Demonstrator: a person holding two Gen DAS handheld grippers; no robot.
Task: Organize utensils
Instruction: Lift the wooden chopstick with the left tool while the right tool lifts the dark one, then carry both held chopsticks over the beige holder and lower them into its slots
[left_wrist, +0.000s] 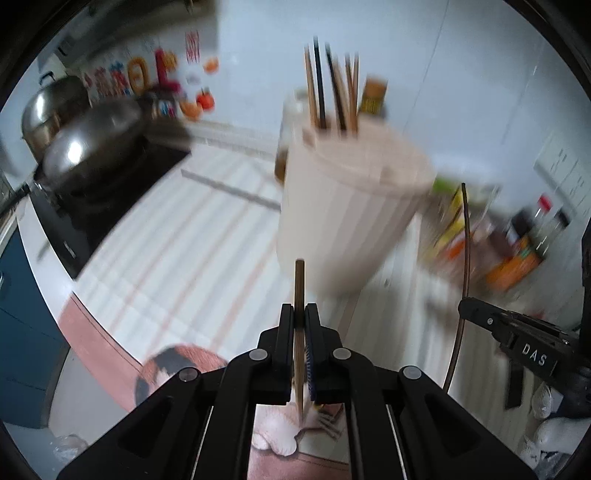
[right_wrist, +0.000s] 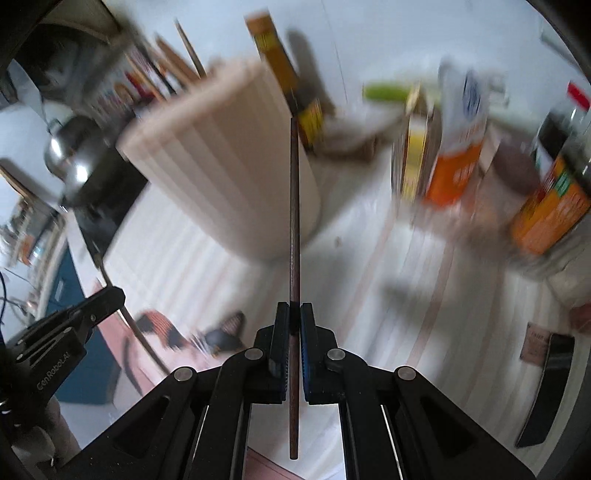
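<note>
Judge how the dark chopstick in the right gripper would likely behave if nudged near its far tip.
The dark chopstick is pinched low, with a long length beyond the right gripper, so it would probably pivot between the pads. It looks straight and stiff, so bending seems unlikely. Thin and apparently round, it would likely roll if dropped on the counter.

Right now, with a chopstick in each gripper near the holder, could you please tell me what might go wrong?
1. The left gripper pinches its light chopstick with only a short end past the fingers, so it may slip or tilt.
2. The right gripper holds a long dark chopstick; its tip could knock the white holder or the nearby bottles.
3. Both views are blurred by motion, so aiming at the holder's slots, already holding chopsticks, is harder.
</note>
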